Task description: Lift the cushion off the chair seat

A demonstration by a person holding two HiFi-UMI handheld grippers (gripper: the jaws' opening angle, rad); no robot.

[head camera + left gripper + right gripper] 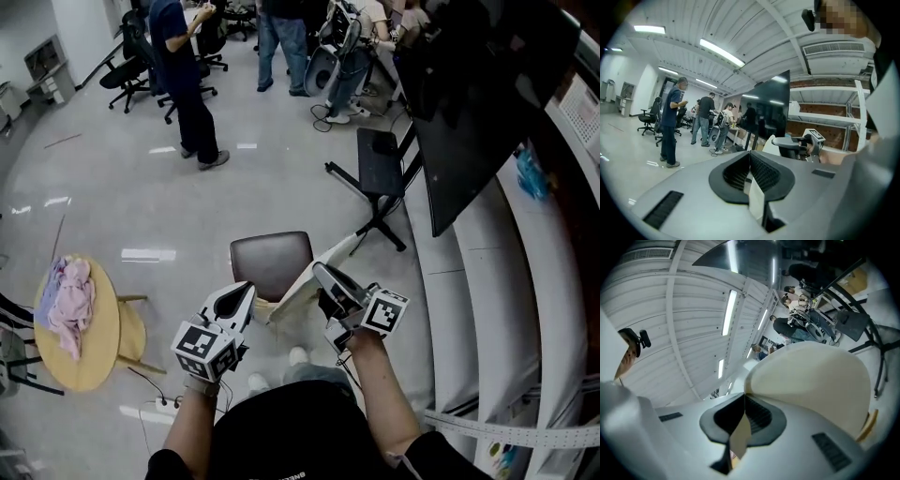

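The cream cushion [302,285] hangs tilted above and to the right of the brown chair seat [272,261], clear of it. My right gripper [321,274] is shut on the cushion's upper edge; in the right gripper view the cushion [811,380] bulges out just past the closed jaws [744,397]. My left gripper [247,292] is at the cushion's lower left corner. In the left gripper view its jaws [750,158] are shut with a thin cream strip of the cushion [755,199] pinched between them. The right gripper [799,145] shows ahead there.
A round wooden table [98,352] with a pink cloth [70,305] stands at the left, with a power strip [164,405] on the floor near it. A big black screen on a stand [487,103] and white shelving are at the right. People [192,84] stand at the back.
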